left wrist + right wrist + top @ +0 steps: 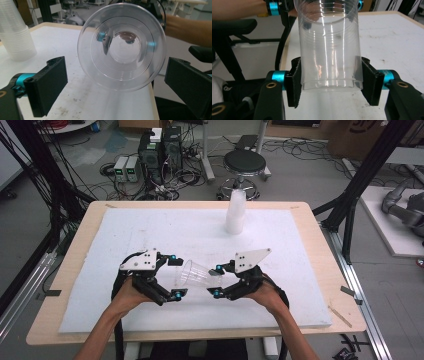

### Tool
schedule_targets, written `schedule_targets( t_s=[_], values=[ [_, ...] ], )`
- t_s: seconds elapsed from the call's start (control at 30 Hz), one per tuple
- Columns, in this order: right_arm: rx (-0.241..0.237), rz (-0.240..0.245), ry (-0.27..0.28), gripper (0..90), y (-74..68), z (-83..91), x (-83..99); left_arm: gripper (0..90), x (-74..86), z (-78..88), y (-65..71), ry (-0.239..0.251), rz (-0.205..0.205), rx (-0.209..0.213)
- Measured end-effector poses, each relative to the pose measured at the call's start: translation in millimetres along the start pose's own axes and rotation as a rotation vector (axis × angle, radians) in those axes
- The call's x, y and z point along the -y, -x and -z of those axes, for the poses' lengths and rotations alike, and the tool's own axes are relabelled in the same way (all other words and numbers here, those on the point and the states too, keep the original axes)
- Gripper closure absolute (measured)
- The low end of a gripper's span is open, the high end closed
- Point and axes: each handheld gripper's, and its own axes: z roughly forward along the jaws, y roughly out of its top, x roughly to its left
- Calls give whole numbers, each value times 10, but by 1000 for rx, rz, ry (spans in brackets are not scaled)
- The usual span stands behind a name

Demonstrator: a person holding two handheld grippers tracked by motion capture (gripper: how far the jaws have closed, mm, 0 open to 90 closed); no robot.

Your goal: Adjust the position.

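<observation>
Right gripper (331, 83) is clamped on the base end of a clear plastic cup (329, 50), pads pressing both sides (cup lies sideways, held above the white foam mat (150, 230)). Left gripper (116, 82) has its jaws spread wide, either side of the cup's mouth (121, 46), not touching it. Farther back on the mat, a stack of clear cups (235, 211) stands upright, well apart from both hands. Beyond the table: black stool (244, 164).
</observation>
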Motion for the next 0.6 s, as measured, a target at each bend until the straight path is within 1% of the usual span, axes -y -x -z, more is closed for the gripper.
schedule_targets(
  t_s=[0.13, 0.23, 0.3, 0.43, 0.47, 0.6],
  values=[
    [-14, 1, 59, 429, 8, -23, 82, 45, 77, -25, 10, 58, 0, -1],
    [-26, -2, 99, 430, 15, -39, 129, 46, 106, -44, 10, 76, 2, 0],
    [-28, -7, 116, 430, 17, -44, 151, 45, 111, -55, 9, 85, 7, 2],
    [-34, -5, 131, 430, 17, -62, 166, 46, 107, -79, 9, 100, 9, 2],
    [-37, -6, 133, 430, 17, -65, 166, 45, 108, -89, 11, 105, 19, 4],
    [-41, -5, 141, 430, 21, -79, 167, 45, 105, -147, 9, 104, 29, 13]
  ],
)
